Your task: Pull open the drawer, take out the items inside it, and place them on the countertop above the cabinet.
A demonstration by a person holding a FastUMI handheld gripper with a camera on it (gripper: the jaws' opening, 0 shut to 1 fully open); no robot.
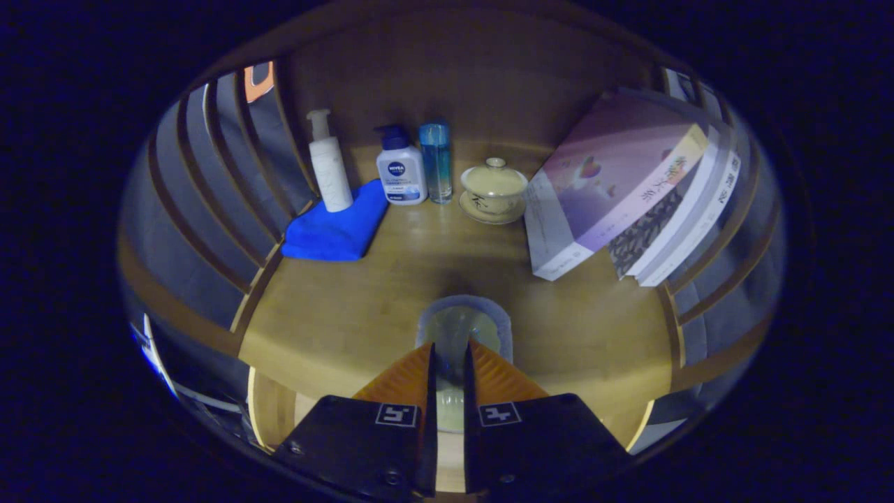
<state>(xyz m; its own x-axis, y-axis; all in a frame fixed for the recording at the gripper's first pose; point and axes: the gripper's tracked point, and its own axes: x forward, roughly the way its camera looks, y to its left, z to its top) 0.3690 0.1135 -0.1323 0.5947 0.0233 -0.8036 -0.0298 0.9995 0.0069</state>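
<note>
Fingers [449,356] nearly together, pinching a clear cup [464,325] by its rim, over the countertop's [335,314] near edge.

Best to lower it gently until the base rests flat, then release, keeping clear of the cloth [339,227], bottles [401,168], lidded teacup [494,190] and leaning books [628,188] beyond.

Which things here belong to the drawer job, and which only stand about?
Job:
- clear cup, pinched between the fingers of the hand-held gripper
- countertop, under the cup

Standing about:
- blue cloth
- white pump bottle
- blue-capped pump bottle
- blue bottle
- lidded teacup
- leaning books
</note>
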